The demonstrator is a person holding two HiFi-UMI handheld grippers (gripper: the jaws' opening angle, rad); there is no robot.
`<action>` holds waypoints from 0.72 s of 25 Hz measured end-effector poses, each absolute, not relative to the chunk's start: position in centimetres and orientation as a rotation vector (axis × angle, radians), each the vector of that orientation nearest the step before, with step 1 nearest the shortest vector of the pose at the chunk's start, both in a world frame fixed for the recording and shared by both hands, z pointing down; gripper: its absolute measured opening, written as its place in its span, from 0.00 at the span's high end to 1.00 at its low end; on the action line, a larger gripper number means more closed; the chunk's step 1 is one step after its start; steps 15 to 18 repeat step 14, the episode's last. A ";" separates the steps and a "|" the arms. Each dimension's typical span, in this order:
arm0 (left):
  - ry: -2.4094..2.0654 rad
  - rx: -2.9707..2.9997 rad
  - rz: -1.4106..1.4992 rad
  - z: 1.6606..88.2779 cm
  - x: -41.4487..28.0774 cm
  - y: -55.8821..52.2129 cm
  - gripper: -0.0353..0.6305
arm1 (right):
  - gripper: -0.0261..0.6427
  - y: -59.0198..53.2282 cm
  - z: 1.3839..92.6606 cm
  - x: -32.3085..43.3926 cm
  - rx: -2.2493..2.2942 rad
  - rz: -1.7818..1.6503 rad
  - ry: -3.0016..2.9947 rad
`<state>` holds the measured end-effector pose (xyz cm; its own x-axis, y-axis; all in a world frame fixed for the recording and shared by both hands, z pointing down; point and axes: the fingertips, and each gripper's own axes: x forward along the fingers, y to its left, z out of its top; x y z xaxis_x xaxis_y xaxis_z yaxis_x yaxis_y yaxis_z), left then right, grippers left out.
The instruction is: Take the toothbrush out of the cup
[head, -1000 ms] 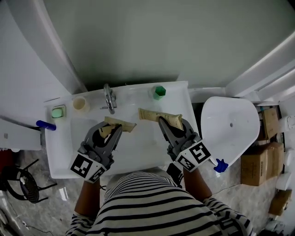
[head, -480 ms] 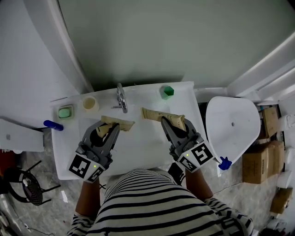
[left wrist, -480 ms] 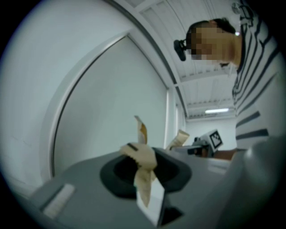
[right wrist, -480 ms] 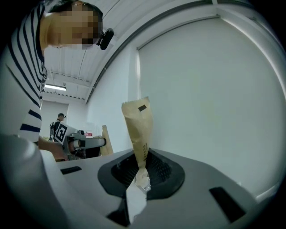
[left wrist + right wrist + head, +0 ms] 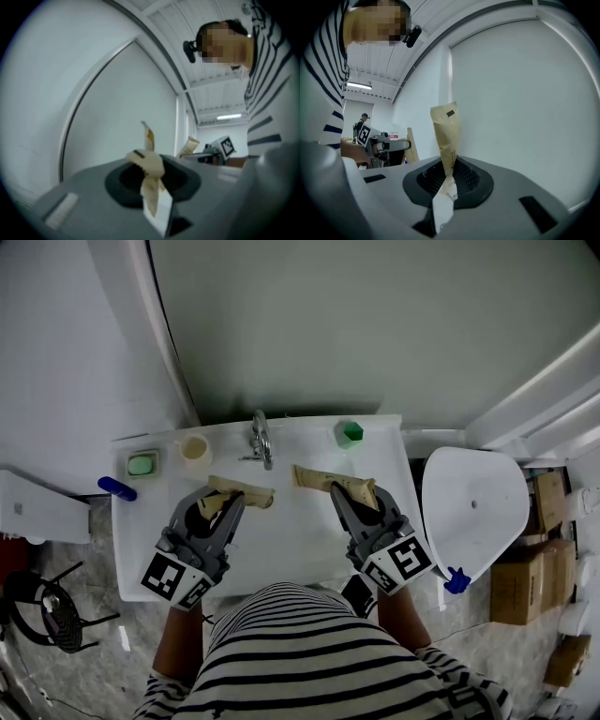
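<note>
Both claws pinching tan paper wrappers over the washbasin; toothbrush itself can't be made out.
L claw (image 5: pixel 232 500) pressed shut on a crumpled tan paper scrap (image 5: pixel 246 491). R claw (image 5: pixel 343 493) pressed shut on a longer tan paper sachet (image 5: pixel 319 478) w/ a small dark mark near its top. Both are held above the white washbasin (image 5: pixel 281 549), apart from each other. Beige cup (image 5: pixel 194 448) stands upright on the basin's back rim, just left of the chrome tap (image 5: pixel 261 439); contents can't tell. Soap dish (image 5: pixel 142 464) w/ green soap and a blue item (image 5: pixel 117 488) sit further left; a green container (image 5: pixel 351 434) sits back right. White toilet lid (image 5: pixel 469 507) and cardboard boxes (image 5: pixel 520 577) are off to the right.
</note>
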<state>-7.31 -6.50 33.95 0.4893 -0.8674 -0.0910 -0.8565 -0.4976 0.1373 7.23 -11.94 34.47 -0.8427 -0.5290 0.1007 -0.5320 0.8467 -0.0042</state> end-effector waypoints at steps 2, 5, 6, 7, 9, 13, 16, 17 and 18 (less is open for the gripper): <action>-1.540 2.644 -0.234 33.9 -7.4 -6.4 0.82 | 0.91 -11.8 34.3 7.4 0.843 0.043 -2.923; -1.538 2.646 -0.241 33.9 -7.2 -6.3 0.82 | 0.91 -11.7 34.1 7.7 0.847 0.034 -2.918; -1.537 2.647 -0.243 33.9 -7.1 -6.2 0.82 | 0.91 -11.7 34.1 7.8 0.848 0.032 -2.916; -1.538 2.647 -0.244 33.9 -7.0 -6.2 0.82 | 0.91 -11.6 34.1 7.9 0.848 0.029 -2.914; -1.540 2.646 -0.251 33.9 -6.9 -6.2 0.82 | 0.91 -11.5 34.1 8.1 0.845 0.024 -2.910; -1.532 2.652 -0.254 33.9 -6.6 -6.3 0.82 | 0.91 -11.3 34.1 8.6 0.851 0.025 -2.908; -1.529 2.654 -0.253 33.9 -6.5 -6.4 0.82 | 0.91 -11.3 34.1 8.7 0.854 0.025 -2.907; -1.529 2.654 -0.253 33.9 -6.5 -6.4 0.82 | 0.91 -11.3 34.1 8.7 0.854 0.025 -2.907; -1.529 2.654 -0.253 33.9 -6.5 -6.4 0.82 | 0.91 -11.3 34.1 8.7 0.854 0.025 -2.907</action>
